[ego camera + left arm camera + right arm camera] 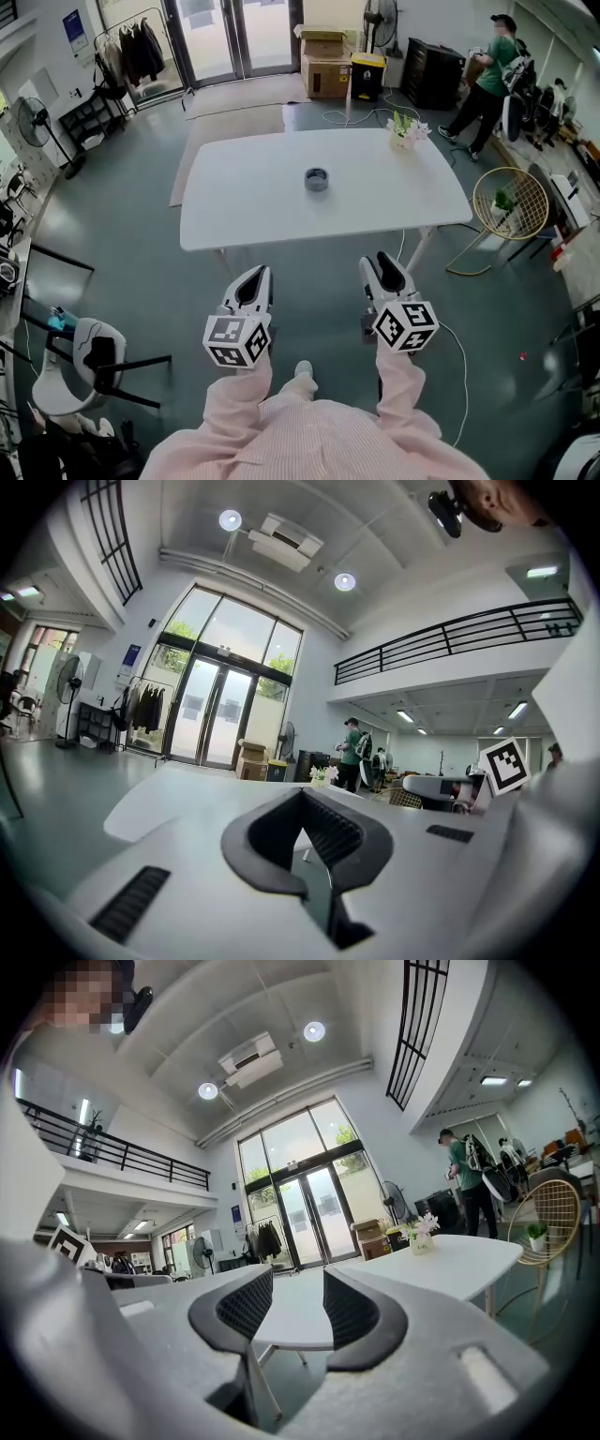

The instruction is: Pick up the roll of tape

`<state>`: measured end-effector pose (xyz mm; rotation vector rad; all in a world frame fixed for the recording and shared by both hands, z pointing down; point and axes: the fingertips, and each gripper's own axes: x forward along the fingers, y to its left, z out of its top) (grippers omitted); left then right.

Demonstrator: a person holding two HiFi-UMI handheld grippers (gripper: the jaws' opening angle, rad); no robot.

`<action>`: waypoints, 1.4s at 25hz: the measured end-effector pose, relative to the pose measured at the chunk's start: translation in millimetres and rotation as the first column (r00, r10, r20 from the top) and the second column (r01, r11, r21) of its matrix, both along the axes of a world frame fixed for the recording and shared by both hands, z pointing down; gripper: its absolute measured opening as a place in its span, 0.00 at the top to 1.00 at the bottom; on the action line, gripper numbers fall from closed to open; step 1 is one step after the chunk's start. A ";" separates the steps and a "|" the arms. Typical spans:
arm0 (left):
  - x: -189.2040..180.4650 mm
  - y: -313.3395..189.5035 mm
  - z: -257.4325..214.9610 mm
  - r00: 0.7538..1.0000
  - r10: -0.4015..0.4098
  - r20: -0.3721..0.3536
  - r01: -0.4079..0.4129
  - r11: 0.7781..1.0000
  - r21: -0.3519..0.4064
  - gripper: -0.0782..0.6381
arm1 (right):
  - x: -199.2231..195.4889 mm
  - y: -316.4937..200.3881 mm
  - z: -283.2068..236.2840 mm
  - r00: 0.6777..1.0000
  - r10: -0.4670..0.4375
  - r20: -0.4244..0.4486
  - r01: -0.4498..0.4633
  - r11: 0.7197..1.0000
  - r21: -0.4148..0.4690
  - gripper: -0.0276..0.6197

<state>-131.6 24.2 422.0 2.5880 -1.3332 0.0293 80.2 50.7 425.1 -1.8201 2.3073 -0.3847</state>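
Roll of tape (pixel 317 178): small grey ring, flat at centre of white worktop (pixel 234 197). Judged light, stiff, smooth-sided; take across outer wall. Right claw (pixel 298 1290) spread wide, empty; left claw (pixel 302 795) closed tip-to-tip, empty

I hold both tongs out ahead of my chest, side by side and somewhat apart, both pointing forward and about level. My left gripper (pixel 253 274) has its jaws drawn together: the tips meet and nothing sits between the pads. My right gripper (pixel 380 260) has its jaws standing wide apart, with nothing between them either. The left marker cube (pixel 237 340) and the right marker cube (pixel 405 324) sit at the rear of each gripper, just ahead of my pink sleeves (pixel 242 398), which run forward roughly parallel.
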 end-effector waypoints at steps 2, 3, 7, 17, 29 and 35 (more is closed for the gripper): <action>1.8 -19.8 -0.6 1.000 0.005 -0.003 -0.005 1.000 -0.003 0.89 | 0.9 -18.0 0.8 1.000 0.001 0.005 -0.001 1.000 -0.006 0.72; 3.0 -29.8 -0.7 1.000 0.008 -0.003 -0.008 1.000 -0.004 0.89 | 1.9 -27.1 0.9 1.000 0.004 0.008 -0.004 1.000 -0.008 0.72; 7.2 -67.6 -0.4 1.000 0.024 -0.004 -0.024 1.000 -0.004 0.89 | 6.3 -61.9 2.7 1.000 0.019 0.009 -0.019 1.000 -0.015 0.71; 20.0 -126.9 3.5 0.997 0.074 -0.007 -0.074 0.997 -0.004 0.89 | 9.1 -115.3 4.2 1.000 0.018 0.021 -0.017 1.000 -0.017 0.71; 41.3 -176.5 24.0 0.997 0.073 -0.003 -0.073 0.996 -0.056 0.89 | 31.8 -169.1 25.2 0.997 0.013 0.070 -0.008 0.997 -0.071 0.71; 48.3 -227.1 31.6 0.999 0.048 -0.011 -0.049 0.996 -0.071 0.89 | 36.6 -227.7 35.0 0.996 -0.029 0.089 0.037 0.995 -0.091 0.71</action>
